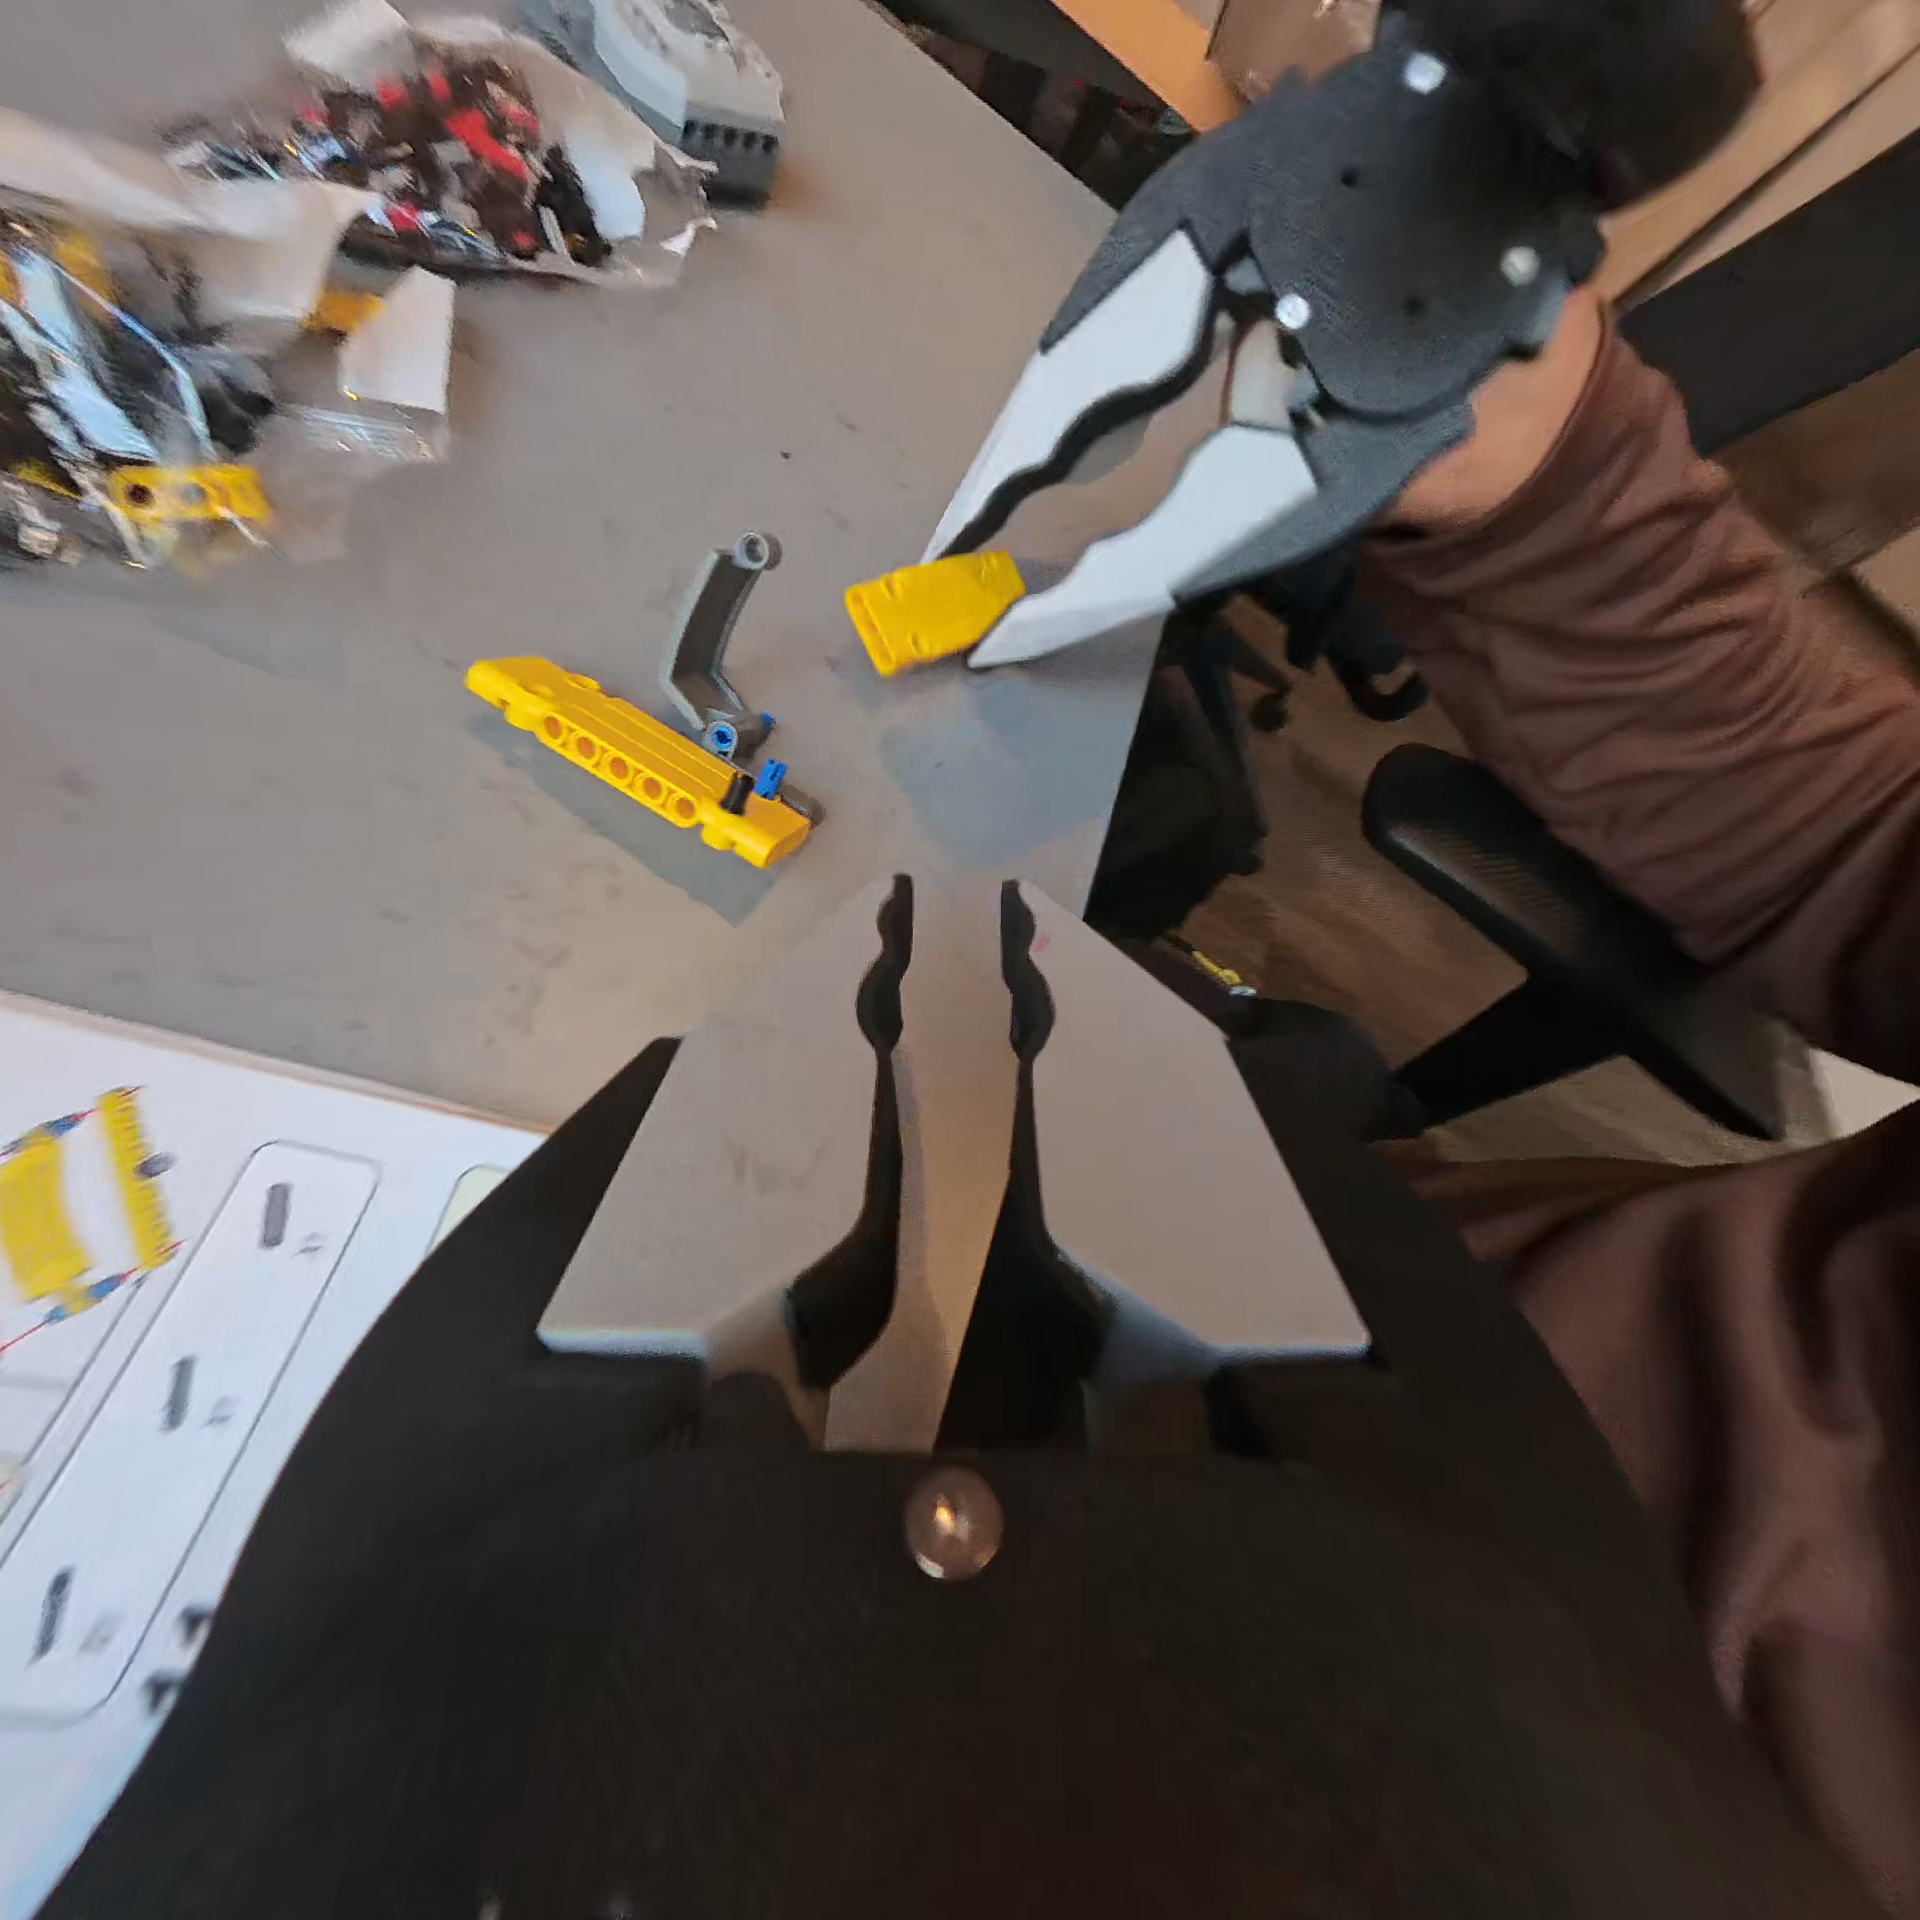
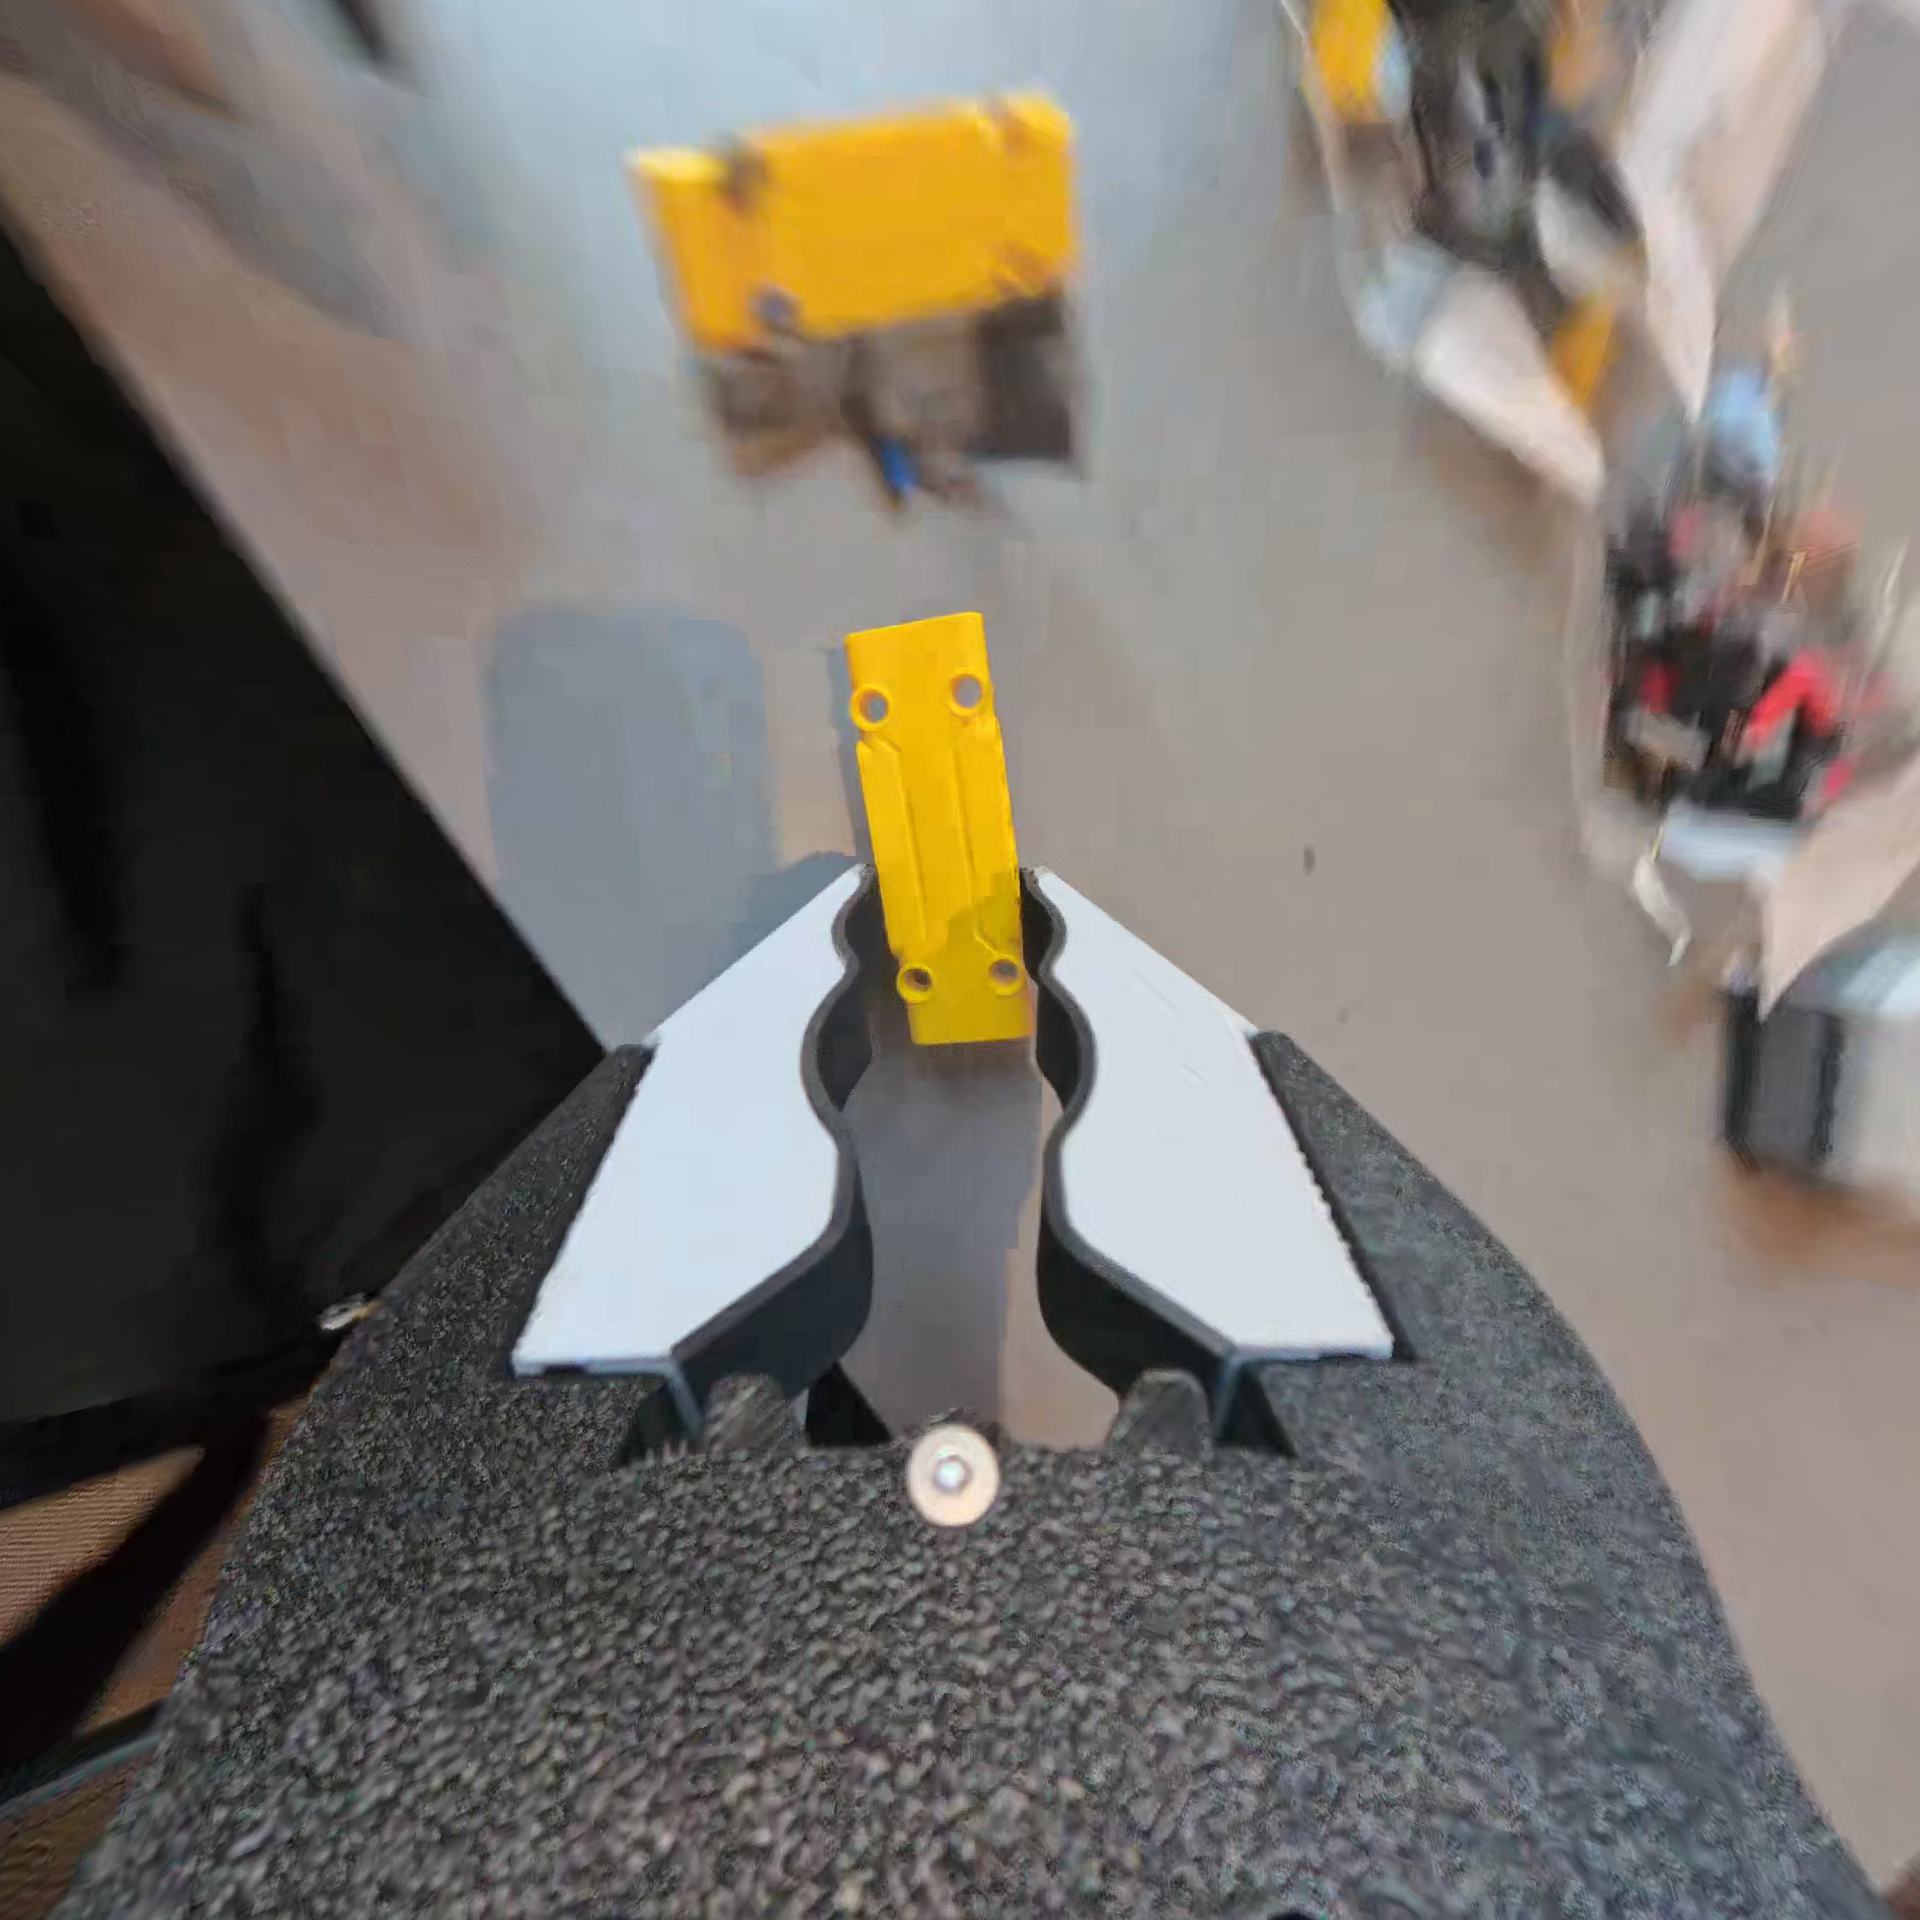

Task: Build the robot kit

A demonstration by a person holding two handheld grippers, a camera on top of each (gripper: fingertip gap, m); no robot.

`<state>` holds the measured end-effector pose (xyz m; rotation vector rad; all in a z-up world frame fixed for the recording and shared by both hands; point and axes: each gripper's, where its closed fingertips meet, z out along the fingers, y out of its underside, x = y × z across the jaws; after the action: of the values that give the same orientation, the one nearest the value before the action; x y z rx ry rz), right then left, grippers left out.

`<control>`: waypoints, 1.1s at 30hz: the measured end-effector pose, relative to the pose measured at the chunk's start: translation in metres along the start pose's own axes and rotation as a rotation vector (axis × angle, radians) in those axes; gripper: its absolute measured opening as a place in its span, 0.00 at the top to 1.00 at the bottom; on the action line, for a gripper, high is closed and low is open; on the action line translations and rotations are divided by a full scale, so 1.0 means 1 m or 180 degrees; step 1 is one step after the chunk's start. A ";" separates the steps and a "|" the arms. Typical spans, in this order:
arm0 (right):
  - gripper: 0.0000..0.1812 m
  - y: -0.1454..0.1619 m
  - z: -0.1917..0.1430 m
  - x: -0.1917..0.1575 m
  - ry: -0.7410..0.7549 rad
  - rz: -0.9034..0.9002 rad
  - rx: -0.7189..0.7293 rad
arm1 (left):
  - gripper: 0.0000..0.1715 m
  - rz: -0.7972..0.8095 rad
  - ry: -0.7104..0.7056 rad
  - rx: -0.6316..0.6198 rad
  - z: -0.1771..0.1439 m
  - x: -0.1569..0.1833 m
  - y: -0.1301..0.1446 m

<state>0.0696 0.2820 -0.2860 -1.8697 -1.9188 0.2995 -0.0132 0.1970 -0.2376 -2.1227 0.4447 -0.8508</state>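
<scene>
Fingers of the right gripper [image 2: 945, 914] clamp a yellow panel [image 2: 940, 831], long axis pointing forward; left gripper [image 1: 954, 894] fingers slightly apart, holding nothing, above the counter [image 1: 416, 883] near a yellow beam [image 1: 634, 758].

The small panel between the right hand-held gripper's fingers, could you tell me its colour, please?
Yellow; the panel shows best in the right wrist view.

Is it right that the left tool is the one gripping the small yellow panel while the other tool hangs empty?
Not quite: the right tool grips the small yellow panel, as the right wrist view shows. The left tool is the empty one, its fingers parted above the grey table.
</scene>
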 end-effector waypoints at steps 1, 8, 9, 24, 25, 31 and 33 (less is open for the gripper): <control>0.85 0.005 0.001 0.005 -0.0089 0.0325 -0.0039 | 0.92 0.0072 -0.0071 0.0008 -0.004 -0.001 0.002; 0.85 0.012 0.001 0.014 -0.0004 0.0999 -0.0215 | 0.92 0.0397 -0.0363 -0.0131 -0.016 0.003 0.049; 0.85 0.012 0.002 0.011 -0.0054 0.1050 -0.0230 | 0.92 0.0422 -0.0371 -0.0106 -0.018 0.006 0.051; 0.86 -0.030 -0.022 0.019 0.0399 0.0809 0.0521 | 0.89 0.0743 -0.0650 0.0172 -0.040 0.006 0.041; 0.86 -0.034 -0.025 0.020 0.0460 0.0758 0.0618 | 0.89 0.0755 -0.0727 0.0205 -0.048 0.003 0.039; 0.89 -0.063 -0.033 0.012 0.0496 0.0588 0.1210 | 0.90 0.0662 -0.1696 0.0288 -0.120 -0.057 0.047; 0.90 -0.071 -0.033 0.006 0.0478 0.0507 0.1345 | 0.92 0.0539 -0.2081 0.0259 -0.147 -0.084 0.056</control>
<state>0.0209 0.2784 -0.2242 -1.7052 -1.4733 0.5508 -0.1774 0.1289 -0.2481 -2.1047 0.2304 -0.0537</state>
